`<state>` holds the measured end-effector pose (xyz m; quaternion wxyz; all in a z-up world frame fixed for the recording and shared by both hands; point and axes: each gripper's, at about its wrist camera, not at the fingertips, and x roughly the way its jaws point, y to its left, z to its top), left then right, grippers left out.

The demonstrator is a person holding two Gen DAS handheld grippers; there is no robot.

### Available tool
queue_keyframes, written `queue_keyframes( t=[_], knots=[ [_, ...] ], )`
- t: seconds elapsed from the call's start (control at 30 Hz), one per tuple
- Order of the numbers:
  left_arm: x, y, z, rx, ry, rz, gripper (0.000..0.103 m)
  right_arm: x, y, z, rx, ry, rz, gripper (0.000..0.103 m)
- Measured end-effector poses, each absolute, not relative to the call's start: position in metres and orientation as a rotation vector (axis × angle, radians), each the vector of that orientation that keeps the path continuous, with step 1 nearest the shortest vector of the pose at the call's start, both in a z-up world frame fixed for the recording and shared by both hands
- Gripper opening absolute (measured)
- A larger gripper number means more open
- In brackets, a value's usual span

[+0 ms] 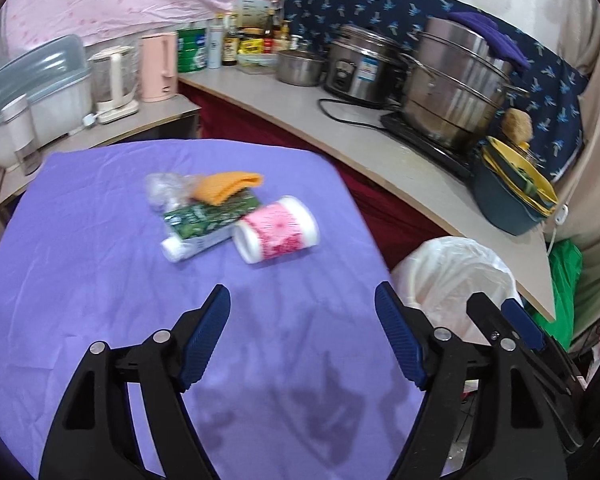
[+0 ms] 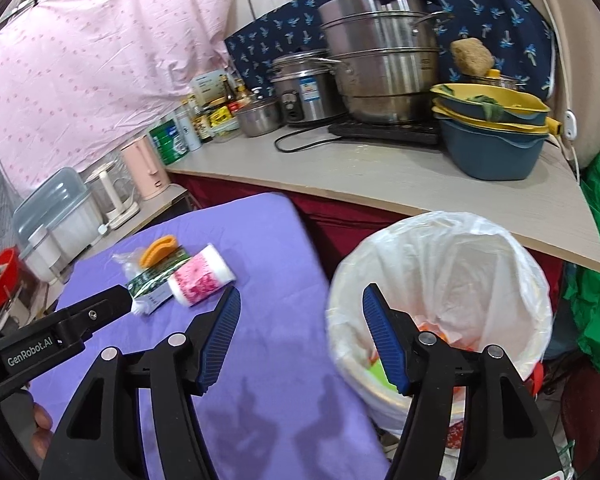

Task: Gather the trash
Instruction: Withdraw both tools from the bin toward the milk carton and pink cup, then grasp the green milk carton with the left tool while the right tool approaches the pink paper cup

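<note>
Purple-clothed table (image 1: 100,280) — pink cup (image 1: 276,229), green carton (image 1: 204,220), orange cloth (image 1: 226,186), clear plastic (image 1: 162,188) clustered on it

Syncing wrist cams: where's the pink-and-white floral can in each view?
Left wrist: pink-and-white can lies on its side, centre frame, on the purple cloth.
Right wrist: same can, left of centre.
Shared landmark: green carton touching it.

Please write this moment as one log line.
left gripper: open, empty | right gripper: open, empty | pink cup: on table | bin: lined
</note>
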<state>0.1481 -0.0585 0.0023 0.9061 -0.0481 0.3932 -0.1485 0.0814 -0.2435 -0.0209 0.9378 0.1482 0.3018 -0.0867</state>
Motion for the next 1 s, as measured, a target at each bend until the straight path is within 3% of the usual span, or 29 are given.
queue_keyframes(
  t=[0.2,0.5,1.0],
  knots=[
    [0.159,-0.007,-0.006,-0.123,0.811,-0.213,0.08,0.101,-0.206,-0.03,0.282,0.646,-0.123,0.065],
    [0.192,0.043,-0.029,-0.121,0.845,-0.138,0.085,0.139,-0.159,-0.051,0.26,0.703,-0.065,0.065],
    [0.27,0.031,-0.07,-0.035,0.87,-0.198,0.09,0.226,-0.156,-0.073,0.243,0.741,-0.072,0.065]
  ],
)
